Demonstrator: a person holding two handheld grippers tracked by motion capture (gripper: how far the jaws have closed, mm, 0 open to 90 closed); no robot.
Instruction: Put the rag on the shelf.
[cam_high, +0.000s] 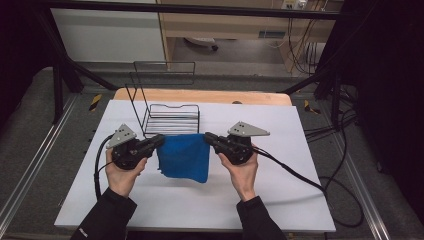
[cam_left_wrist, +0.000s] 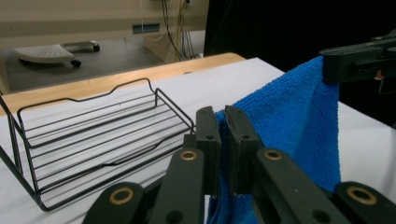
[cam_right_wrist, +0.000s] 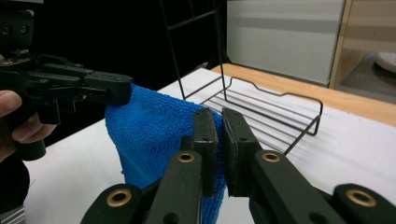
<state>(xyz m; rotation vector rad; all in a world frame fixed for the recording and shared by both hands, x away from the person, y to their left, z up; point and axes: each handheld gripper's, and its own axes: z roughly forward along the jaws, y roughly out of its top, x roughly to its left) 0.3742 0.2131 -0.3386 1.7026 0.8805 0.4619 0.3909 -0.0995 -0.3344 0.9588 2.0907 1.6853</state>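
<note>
The cloth (cam_high: 184, 157) hangs in the middle of the frame, held up between the two grippers; the left gripper (cam_high: 159, 140) pinches its upper left corner; the right gripper (cam_high: 208, 137) pinches its upper right corner; the wire rack (cam_high: 171, 119) sits on the table (cam_high: 280, 200) just above the cloth.

One blue cloth (cam_high: 184, 157), one wire rack (cam_high: 170, 119), two tools.

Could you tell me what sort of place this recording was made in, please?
Most likely a lab or workshop data-collection station, not a home. A white table sits inside a black metal frame, loose cables hang by the plain cabinets behind, and a person holds a blue cloth between two handheld grippers near a wire rack.
</note>
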